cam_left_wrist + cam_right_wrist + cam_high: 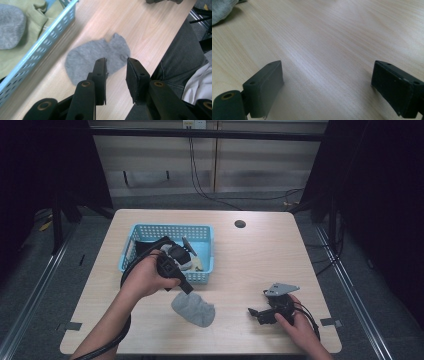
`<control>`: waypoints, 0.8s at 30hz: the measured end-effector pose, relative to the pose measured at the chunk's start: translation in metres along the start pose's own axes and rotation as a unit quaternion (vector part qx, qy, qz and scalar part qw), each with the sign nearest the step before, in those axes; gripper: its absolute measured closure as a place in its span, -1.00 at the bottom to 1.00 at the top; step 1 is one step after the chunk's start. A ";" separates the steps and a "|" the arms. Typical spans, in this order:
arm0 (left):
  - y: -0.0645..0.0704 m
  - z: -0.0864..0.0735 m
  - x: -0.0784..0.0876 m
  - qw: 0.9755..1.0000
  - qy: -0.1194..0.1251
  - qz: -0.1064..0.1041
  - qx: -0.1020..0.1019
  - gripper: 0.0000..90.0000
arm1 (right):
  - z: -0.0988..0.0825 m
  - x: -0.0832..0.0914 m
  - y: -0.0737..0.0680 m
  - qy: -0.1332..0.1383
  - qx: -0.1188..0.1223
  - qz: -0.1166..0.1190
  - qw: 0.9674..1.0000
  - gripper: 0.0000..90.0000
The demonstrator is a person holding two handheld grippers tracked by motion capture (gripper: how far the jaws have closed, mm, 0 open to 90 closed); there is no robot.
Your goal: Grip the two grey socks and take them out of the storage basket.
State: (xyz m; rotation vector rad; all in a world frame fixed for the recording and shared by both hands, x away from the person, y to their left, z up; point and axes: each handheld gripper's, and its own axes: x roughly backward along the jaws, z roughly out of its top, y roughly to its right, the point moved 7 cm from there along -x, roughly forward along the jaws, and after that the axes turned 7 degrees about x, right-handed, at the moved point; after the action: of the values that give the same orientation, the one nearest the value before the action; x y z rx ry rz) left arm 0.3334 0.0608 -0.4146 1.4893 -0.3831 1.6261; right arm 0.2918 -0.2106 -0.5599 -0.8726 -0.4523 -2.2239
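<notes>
Flat on the table [260, 265], grey sock [193, 308] lies diagonally, near-right to far-left.

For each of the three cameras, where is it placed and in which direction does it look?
High view: fixed above the person's side, looking forward and down on the table; both forearms, left gripper and right gripper show.
Left gripper view: rides on the left gripper, looking down at the grey sock and blue basket; a trouser leg shows.
Right gripper view: rides on the right gripper, looking low across the bare tabletop; its jaws stand wide apart.
Shared: all three views show the grey sock.
</notes>
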 end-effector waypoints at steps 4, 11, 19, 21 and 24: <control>-0.007 0.004 0.003 1.000 0.017 0.008 0.008 0.47 | 0.000 0.000 0.000 0.000 0.000 0.000 1.000 -0.78; -0.038 0.019 0.008 0.996 0.061 0.030 0.049 0.37 | 0.000 0.000 0.000 0.000 0.000 0.000 1.000 -0.78; -0.071 0.033 0.005 0.990 0.090 0.067 0.083 0.21 | 0.000 0.000 0.000 0.000 0.000 0.000 1.000 -0.78; -0.081 0.036 0.000 0.989 0.091 0.070 0.089 0.19 | 0.000 0.000 0.000 0.000 0.000 0.000 1.000 -0.78; -0.090 0.040 -0.006 0.988 0.097 0.069 0.097 0.15 | 0.000 0.000 0.000 0.000 0.000 0.000 1.000 -0.78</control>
State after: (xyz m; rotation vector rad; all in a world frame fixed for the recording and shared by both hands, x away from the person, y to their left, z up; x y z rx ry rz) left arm 0.4261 0.0809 -0.4398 1.4549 -0.2267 1.9477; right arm 0.2918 -0.2105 -0.5599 -0.8727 -0.4515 -2.2246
